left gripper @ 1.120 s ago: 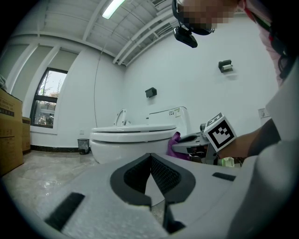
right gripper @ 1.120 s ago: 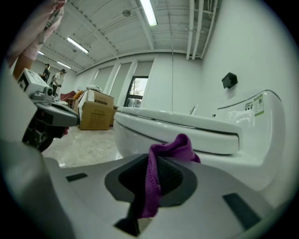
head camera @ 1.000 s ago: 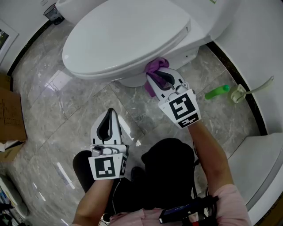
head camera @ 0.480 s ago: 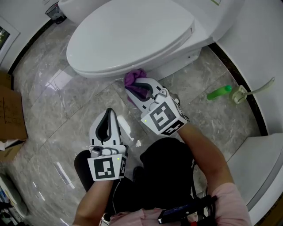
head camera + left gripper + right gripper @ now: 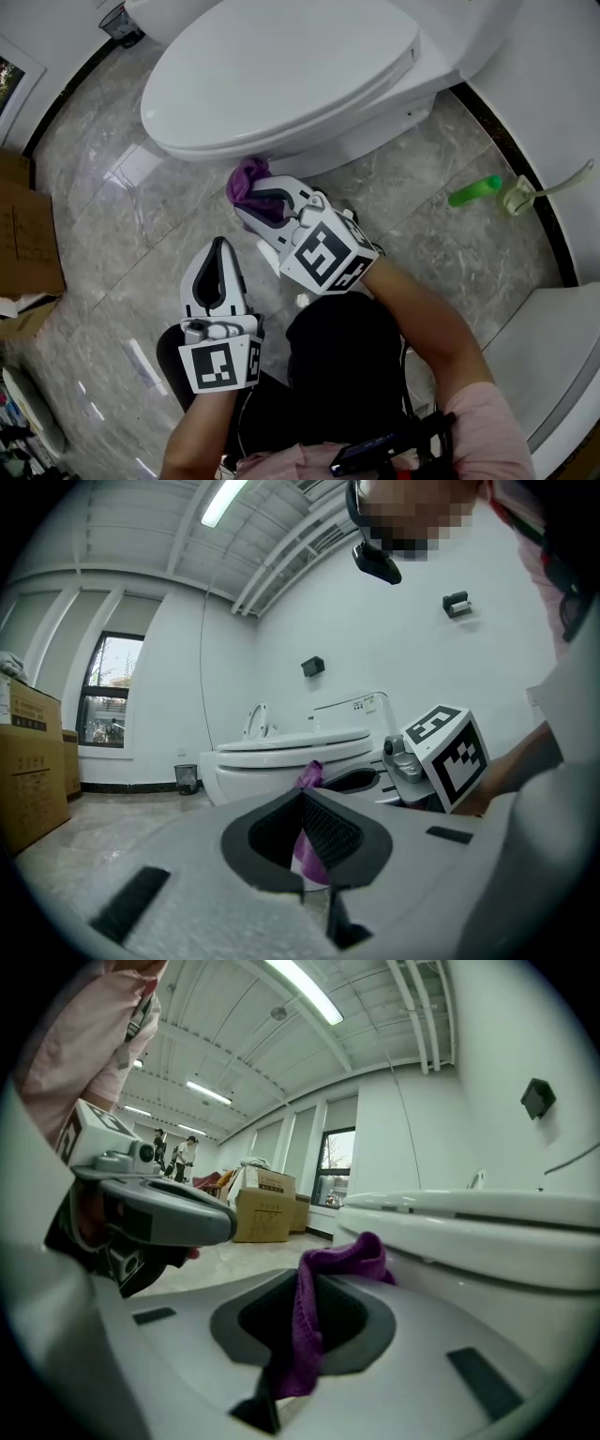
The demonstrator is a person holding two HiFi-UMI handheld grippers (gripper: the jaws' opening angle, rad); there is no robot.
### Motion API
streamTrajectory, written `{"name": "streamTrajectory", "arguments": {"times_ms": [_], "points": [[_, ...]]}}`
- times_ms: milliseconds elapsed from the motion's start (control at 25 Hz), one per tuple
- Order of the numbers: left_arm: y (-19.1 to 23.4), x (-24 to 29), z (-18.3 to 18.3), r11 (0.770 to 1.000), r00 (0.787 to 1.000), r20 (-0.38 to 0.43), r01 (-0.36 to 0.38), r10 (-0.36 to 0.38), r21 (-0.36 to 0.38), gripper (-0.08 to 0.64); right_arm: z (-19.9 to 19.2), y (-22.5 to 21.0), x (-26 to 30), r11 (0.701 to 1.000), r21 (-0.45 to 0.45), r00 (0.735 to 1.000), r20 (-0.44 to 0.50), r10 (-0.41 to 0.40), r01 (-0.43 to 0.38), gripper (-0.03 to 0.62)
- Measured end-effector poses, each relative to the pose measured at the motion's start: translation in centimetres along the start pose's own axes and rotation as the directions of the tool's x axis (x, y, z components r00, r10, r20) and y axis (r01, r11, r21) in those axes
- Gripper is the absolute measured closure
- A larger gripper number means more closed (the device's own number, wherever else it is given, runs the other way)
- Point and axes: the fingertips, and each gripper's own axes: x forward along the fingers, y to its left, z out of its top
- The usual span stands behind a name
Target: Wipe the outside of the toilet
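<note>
Toilet area inside a large open hall. Evidence: white toilet [image 5: 281, 75], grey marble floor tiles [image 5: 122, 216]. Also cardboard boxes [image 5: 265, 1206] and ceiling strip lights [image 5: 309, 991].

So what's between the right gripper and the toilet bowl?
Only the purple cloth, clamped in the right gripper and bunched past its jaw tips toward the toilet bowl under the seat rim. The right gripper view shows it best.
</note>
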Motion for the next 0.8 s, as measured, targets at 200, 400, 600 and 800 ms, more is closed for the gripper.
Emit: {"name": "streamTrajectory", "arguments": {"times_ms": [200, 400, 600, 800], "points": [[-0.1, 0.0, -0.7, 1.000, 1.000, -0.019, -0.005, 0.005, 0.014, 0.552, -1.0, 0.5, -0.2, 1.000, 0.010, 1.000, 0.009, 0.018, -0.018, 0.534], [-0.9, 0.7, -0.7, 1.000, 1.000, -0.027, 0.014, -0.013, 0.024, 0.552, -2.8, 0.1, -1.7, 0.999, 0.035, 1.000, 0.000, 0.003, -0.003, 0.534], [-2.7, 2.3, -0.6, 0.998, 0.998, -0.032, 0.056, -0.055, 0.037, 0.552, -5.9, -1.4, -4.3, 0.996, 0.077, 0.998, -0.038, -0.045, 0.047, 0.533], [-5.2, 4.3, -0.5, 0.993, 0.993, -0.035, 0.111, -0.109, 0.042, 0.552, -8.9, -4.8, -8.3, 0.984, 0.082, 0.984, -0.097, -0.153, 0.161, 0.532]]}}
